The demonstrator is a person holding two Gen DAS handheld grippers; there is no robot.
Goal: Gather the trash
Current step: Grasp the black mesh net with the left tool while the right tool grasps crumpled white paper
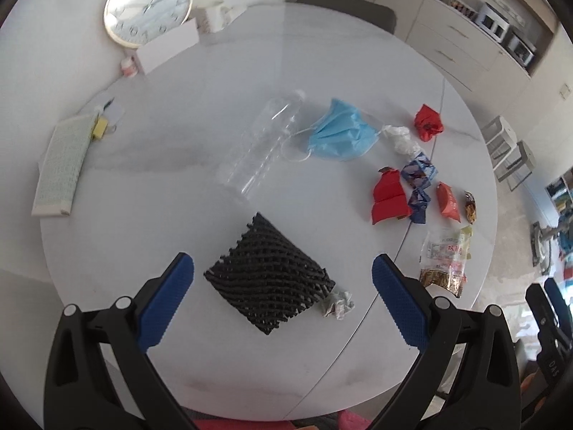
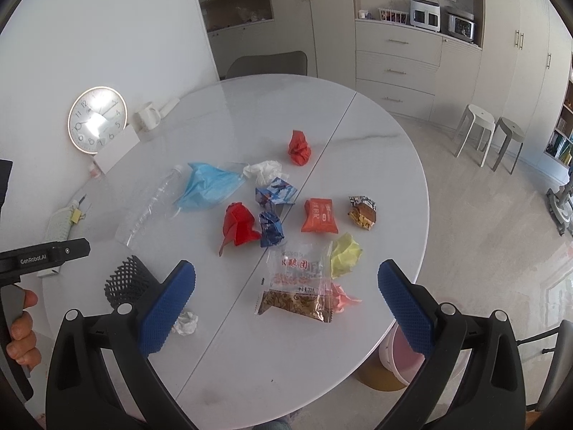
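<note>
Black foam net lies between the left gripper fingers (spread wide).

We see the trash spread over the round white table. A black foam net lies flat near the front edge, with a small crumpled paper ball touching its corner. Beyond it a clear plastic bottle lies on its side, just beside a crumpled blue face mask. A white tissue wad sits by the mask, and a red crumpled wrapper lies farther back. Nearer are a red folded paper, two blue printed wrappers, an orange snack packet, a brown candy wrapper, a yellow paper wad and a clear snack bag lying flat.
</note>
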